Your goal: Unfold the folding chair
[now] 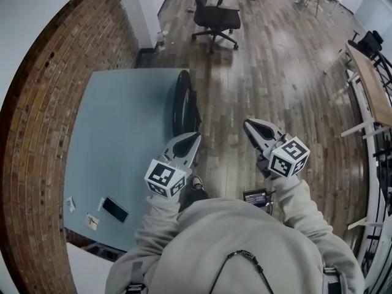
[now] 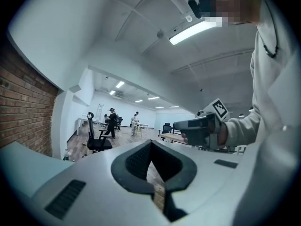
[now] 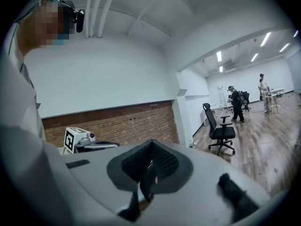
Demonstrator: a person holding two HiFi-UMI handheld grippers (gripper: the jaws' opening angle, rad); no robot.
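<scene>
A brick wall (image 1: pixel 37 133) curves down the left, with the counter (image 1: pixel 122 139) beside it. A phone (image 1: pixel 114 209) lies near the counter's close edge. The folded chair (image 1: pixel 182 103) stands on edge at the counter's right side, on the wooden floor (image 1: pixel 275 72). Just short of it is the left gripper (image 1: pixel 193 138), held level, its fingers closed together on nothing. Further right, the right gripper (image 1: pixel 251 125) is clear of the chair, its fingers also closed and empty. An office chair (image 1: pixel 214 17) stands well beyond.
</scene>
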